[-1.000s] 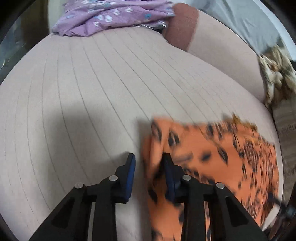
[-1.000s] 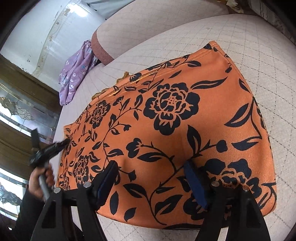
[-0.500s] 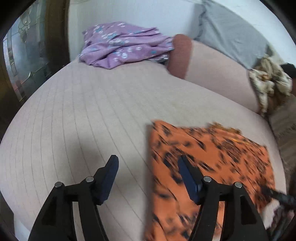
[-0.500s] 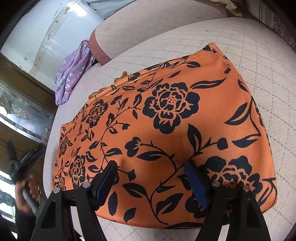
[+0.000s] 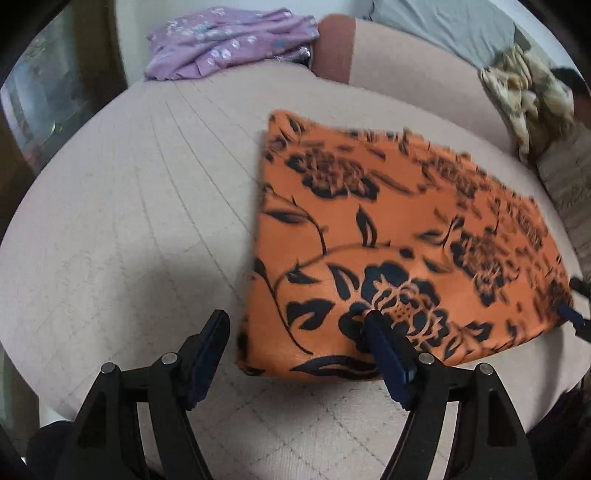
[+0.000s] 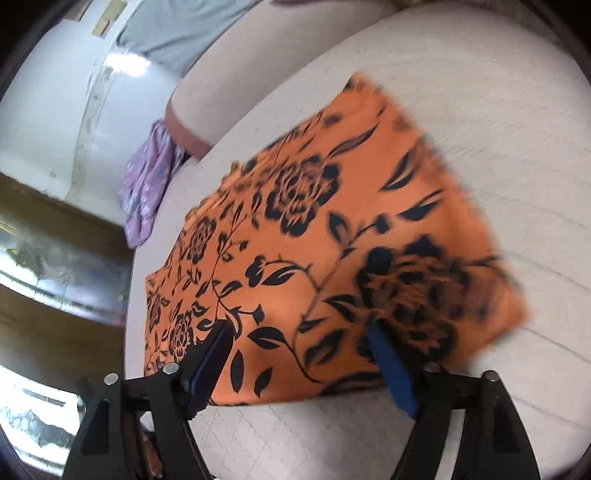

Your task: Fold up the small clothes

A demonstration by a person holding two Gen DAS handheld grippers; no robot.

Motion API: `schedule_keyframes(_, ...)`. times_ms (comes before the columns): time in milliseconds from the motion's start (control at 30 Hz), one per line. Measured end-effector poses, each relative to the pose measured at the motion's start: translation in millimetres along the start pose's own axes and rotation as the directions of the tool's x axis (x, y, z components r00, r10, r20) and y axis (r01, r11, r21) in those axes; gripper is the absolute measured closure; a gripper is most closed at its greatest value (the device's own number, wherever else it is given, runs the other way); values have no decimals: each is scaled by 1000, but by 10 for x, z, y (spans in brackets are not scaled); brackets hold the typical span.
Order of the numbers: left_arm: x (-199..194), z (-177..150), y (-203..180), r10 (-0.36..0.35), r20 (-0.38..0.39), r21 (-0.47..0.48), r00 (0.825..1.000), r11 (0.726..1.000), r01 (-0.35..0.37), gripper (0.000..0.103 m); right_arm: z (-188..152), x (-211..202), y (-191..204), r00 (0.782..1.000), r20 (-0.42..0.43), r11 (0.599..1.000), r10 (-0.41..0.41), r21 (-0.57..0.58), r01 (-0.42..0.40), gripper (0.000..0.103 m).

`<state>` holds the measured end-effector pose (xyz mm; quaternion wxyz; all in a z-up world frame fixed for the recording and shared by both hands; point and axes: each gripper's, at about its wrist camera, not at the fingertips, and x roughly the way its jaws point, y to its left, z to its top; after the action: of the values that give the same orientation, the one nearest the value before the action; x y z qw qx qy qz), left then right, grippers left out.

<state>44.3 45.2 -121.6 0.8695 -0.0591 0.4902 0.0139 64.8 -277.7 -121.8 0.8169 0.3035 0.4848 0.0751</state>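
An orange garment with black flowers point(image 5: 388, 236) lies flat and folded on the pale quilted cushion point(image 5: 129, 206); it also shows in the right wrist view point(image 6: 317, 251). My left gripper point(image 5: 295, 328) is open and empty over the garment's near left corner. My right gripper point(image 6: 299, 339) is open and empty over the garment's near edge. The right gripper's blue fingertip shows at the far right of the left wrist view point(image 5: 570, 314).
A crumpled purple floral garment point(image 5: 229, 37) lies at the cushion's far left edge, also in the right wrist view point(image 6: 147, 192). A backrest point(image 5: 406, 74) with a grey cloth point(image 5: 443, 26) rises behind. A cream patterned cloth point(image 5: 524, 92) lies at the right. Dark wood and glass stand left point(image 6: 55, 258).
My left gripper opened, let go of the orange garment's corner and pulled back toward me. The right gripper stayed open and drew back and tilted slightly.
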Motion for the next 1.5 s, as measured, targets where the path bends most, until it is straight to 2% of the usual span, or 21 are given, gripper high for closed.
schedule_keyframes(100, -110, 62, -80, 13, 65, 46, 998, 999, -15, 26, -28, -154, -82, 999, 47, 1000, 8, -20, -7, 21)
schedule_keyframes(167, 19, 64, -163, 18, 26, 91, 999, 996, -21, 25, -52, -72, -319, 1000, 21, 999, 3, 51, -4, 21)
schedule_keyframes(233, 163, 23, -209, 81, -44, 124, 996, 990, -75, 25, -54, -112, -459, 997, 46, 990, 60, 122, -65, 21)
schedule_keyframes(333, -6, 61, -242, 56, 28, 108, 998, 992, -59, 25, 32, -253, -277, 997, 72, 997, 18, 72, -23, 21)
schedule_keyframes(400, -81, 121, -314, 42, 64, 126, 997, 991, -50, 25, 134, -309, -136, 994, 97, 998, 53, 12, -55, 20)
schedule_keyframes(500, -26, 196, -430, 31, 66, 161, 997, 986, -42, 24, 256, -155, -212, 995, 82, 998, 47, 28, -50, 19)
schedule_keyframes(533, 42, 196, -471, 47, 41, 173, 998, 983, -54, 24, 289, -7, -376, 999, 45, 997, -22, 77, 18, 22)
schedule_keyframes(600, 81, 172, -490, 52, 28, 176, 998, 983, -56, 24, 301, -7, -509, 998, 59, 988, 3, 155, -12, 23)
schedule_keyframes(700, 113, 162, -519, 41, 17, 167, 999, 985, -44, 24, 419, -115, -272, 995, 97, 996, 5, 83, -13, 22)
schedule_keyframes(767, 111, 140, -548, 45, 8, 166, 999, 985, -45, 24, 611, -8, -125, 996, 83, 999, 21, 23, -23, 21)
schedule_keyframes(867, 111, 194, -566, 50, 10, 164, 999, 985, -51, 24, 908, 286, -203, 999, 38, 998, 23, 57, -25, 21)
schedule_keyframes(933, 110, 209, -545, 55, 5, 157, 998, 986, -55, 24, 1062, 430, -364, 999, 41, 995, -14, 102, 10, 21)
schedule_keyframes(1000, 100, 229, -511, 60, 6, 149, 998, 987, -60, 24, 1070, 373, -323, 997, 80, 989, -22, 147, 10, 21)
schedule_keyframes(1067, 138, 244, -500, 61, -2, 143, 998, 988, -60, 24, 1039, 277, -128, 992, 127, 995, -28, 99, 16, 20)
schedule_keyframes(1133, 161, 235, -506, 63, -14, 140, 998, 988, -60, 24, 1013, 236, 13, 987, 151, 998, 56, 24, -61, 16)
schedule_keyframes(1200, 122, 213, -523, 51, -12, 141, 999, 989, -49, 24, 1032, 391, -48, 995, 98, 1000, -12, -2, 13, 16)
schedule_keyframes(1233, 87, 197, -530, 46, -9, 145, 999, 988, -44, 24, 1032, 525, -253, 996, 28, 993, -88, 80, 86, 22)
schedule_keyframes(1300, 20, 171, -526, 47, 6, 156, 999, 987, -47, 24, 975, 315, -330, 993, 112, 985, -27, 174, 7, 22)
schedule_keyframes(1333, -11, 161, -514, 56, 13, 154, 998, 986, -58, 23, 943, 212, -298, 992, 123, 985, -35, 173, 13, 21)
schedule_keyframes(1400, -34, 159, -492, 49, 9, 134, 999, 990, -50, 23, 810, -7, -172, 988, 150, 992, -38, 128, 18, 21)
schedule_keyframes(1500, -80, 134, -495, 29, 9, 114, 1000, 993, -30, 23, 393, -318, -4, 987, 161, 999, -7, 49, -1, 20)
